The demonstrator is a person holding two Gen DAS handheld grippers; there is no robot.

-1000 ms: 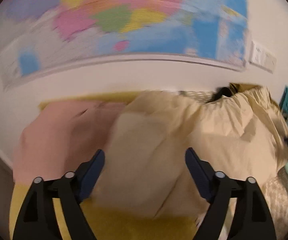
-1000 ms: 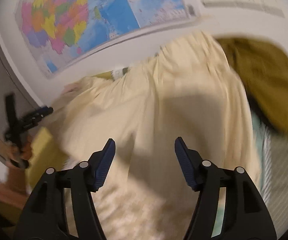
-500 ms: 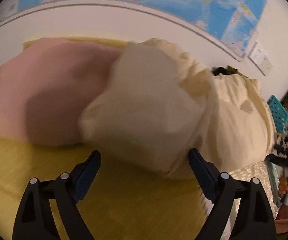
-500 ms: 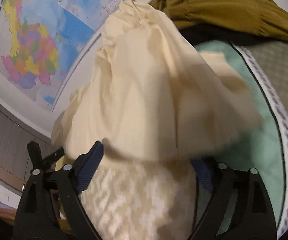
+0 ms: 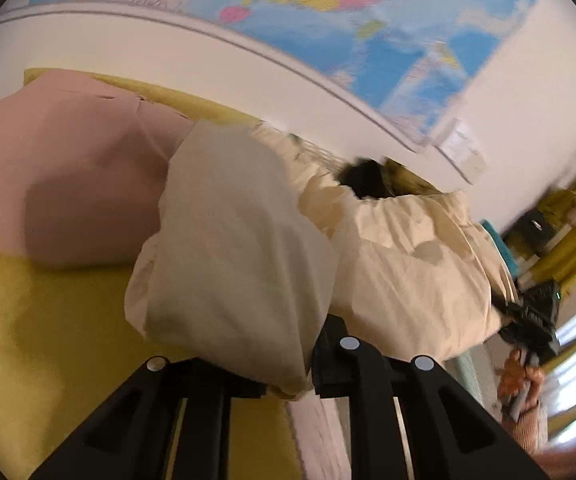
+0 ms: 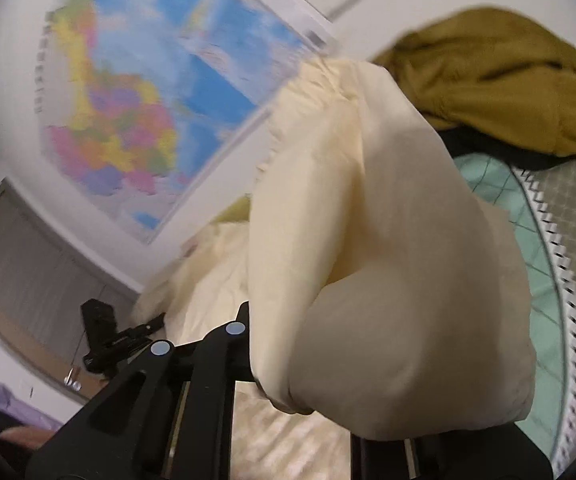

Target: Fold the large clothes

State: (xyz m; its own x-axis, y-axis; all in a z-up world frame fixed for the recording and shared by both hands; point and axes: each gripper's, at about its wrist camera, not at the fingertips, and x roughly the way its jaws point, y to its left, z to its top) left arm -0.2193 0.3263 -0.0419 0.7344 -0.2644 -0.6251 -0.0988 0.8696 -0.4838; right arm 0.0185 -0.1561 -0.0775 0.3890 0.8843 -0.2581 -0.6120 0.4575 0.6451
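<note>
A large cream garment (image 5: pixel 240 248) lies bunched on the bed and stretches between both grippers. My left gripper (image 5: pixel 288 376) is shut on one end of it, the cloth bulging over the jaws. My right gripper (image 6: pixel 307 392) is shut on the other end (image 6: pixel 367 260), which hangs over and hides its right finger. The right gripper also shows at the garment's far edge in the left wrist view (image 5: pixel 527 316). The left gripper shows in the right wrist view (image 6: pixel 108 340).
A pink garment (image 5: pixel 68 184) lies on the yellow sheet (image 5: pixel 28 340) to the left. An olive-brown garment (image 6: pixel 487 76) lies over something black at the back. A mint quilt (image 6: pixel 527 260) with a white-trimmed edge lies to the right. A map (image 6: pixel 148 100) hangs on the wall behind.
Both grippers were open over the cream garment; they came down to its ends and have closed on it. The cloth now bulges up over the jaws.
</note>
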